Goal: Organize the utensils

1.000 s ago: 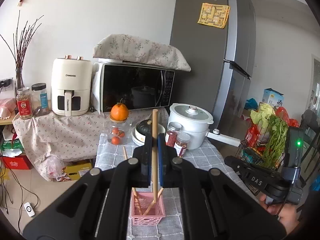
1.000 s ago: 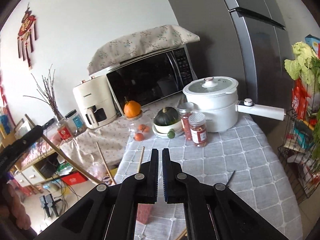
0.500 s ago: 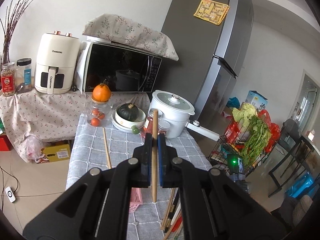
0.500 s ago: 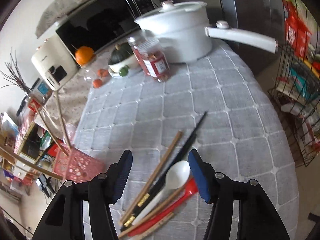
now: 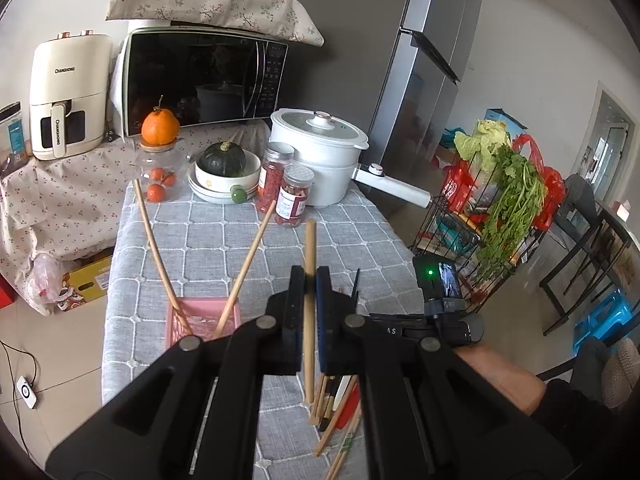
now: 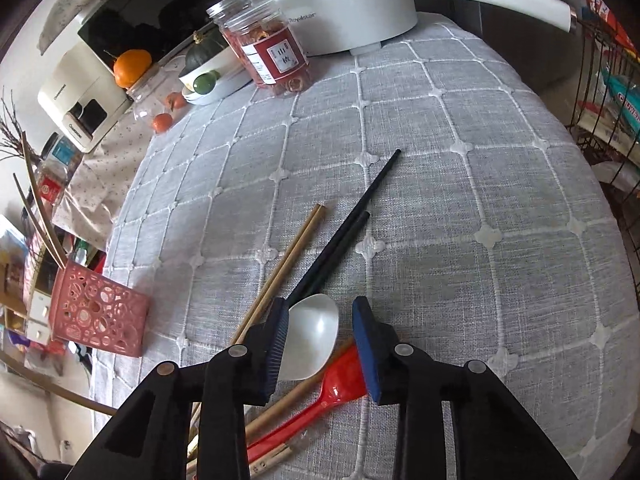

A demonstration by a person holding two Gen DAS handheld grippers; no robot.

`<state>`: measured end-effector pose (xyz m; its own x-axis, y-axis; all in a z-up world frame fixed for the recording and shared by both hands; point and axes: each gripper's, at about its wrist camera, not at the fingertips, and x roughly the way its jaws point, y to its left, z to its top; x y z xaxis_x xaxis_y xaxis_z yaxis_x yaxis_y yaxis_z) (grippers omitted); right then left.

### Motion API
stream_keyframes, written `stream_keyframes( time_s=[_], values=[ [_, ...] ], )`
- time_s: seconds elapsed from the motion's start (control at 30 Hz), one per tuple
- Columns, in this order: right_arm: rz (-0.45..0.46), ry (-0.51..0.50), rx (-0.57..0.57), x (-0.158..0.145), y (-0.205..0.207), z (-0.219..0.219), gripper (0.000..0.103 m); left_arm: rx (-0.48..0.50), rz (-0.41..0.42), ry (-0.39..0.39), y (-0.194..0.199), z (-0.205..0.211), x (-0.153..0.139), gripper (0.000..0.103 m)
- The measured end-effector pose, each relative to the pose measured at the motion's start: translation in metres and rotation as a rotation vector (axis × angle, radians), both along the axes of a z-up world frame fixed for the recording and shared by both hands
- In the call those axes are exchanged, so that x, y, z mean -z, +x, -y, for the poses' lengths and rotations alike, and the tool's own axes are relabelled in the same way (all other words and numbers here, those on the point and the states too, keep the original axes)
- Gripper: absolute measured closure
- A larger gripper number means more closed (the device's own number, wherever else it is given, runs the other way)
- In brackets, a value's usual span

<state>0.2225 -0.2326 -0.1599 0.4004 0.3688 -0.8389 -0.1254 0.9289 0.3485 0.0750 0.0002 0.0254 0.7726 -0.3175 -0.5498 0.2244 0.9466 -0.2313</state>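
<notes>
Jaws of the left gripper [image 5: 310,280] are pressed tight on a wooden chopstick [image 5: 309,308], which is held upright in the middle of the frame, likely so it can be dropped into the pink basket [image 5: 200,316] at lower left. Jaws of the right gripper [image 6: 320,320] are spread wide, low over the white spoon [image 6: 310,336] on the bench [image 6: 480,200]; nothing is held. Black chopsticks [image 6: 344,236] are lying loose beside it.

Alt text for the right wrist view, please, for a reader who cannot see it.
The open right gripper hovers low over a white spoon in a pile of utensils on a grey checked tablecloth: a red spoon, black chopsticks and wooden chopsticks. A pink basket holding chopsticks stands at left.
</notes>
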Motion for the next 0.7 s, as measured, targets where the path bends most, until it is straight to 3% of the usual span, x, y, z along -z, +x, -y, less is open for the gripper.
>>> stream_keyframes(
  time_s=[0.07, 0.1, 0.33, 0.5, 0.7],
  values=[
    [0.002, -0.007, -0.027, 0.003, 0.0, -0.005, 0.082, 0.003, -0.005, 0.012, 0.0, 0.002, 0.003, 0.097],
    [0.002, -0.021, -0.037, 0.005, 0.001, -0.009, 0.094, 0.002, -0.007, 0.018, 0.0, 0.002, 0.004, 0.097],
    [0.067, -0.009, -0.017, -0.019, -0.007, -0.004, 0.097, -0.018, 0.013, 0.035, 0.0, -0.002, 0.001, 0.097],
    [0.228, -0.044, -0.004, -0.068, -0.025, -0.004, 0.097, -0.057, 0.071, 0.004, -0.006, -0.013, -0.015, 0.097],
    [0.474, -0.077, 0.074, -0.138, -0.058, -0.012, 0.097, -0.154, 0.223, -0.023, -0.019, -0.037, -0.047, 0.097]
  ],
)
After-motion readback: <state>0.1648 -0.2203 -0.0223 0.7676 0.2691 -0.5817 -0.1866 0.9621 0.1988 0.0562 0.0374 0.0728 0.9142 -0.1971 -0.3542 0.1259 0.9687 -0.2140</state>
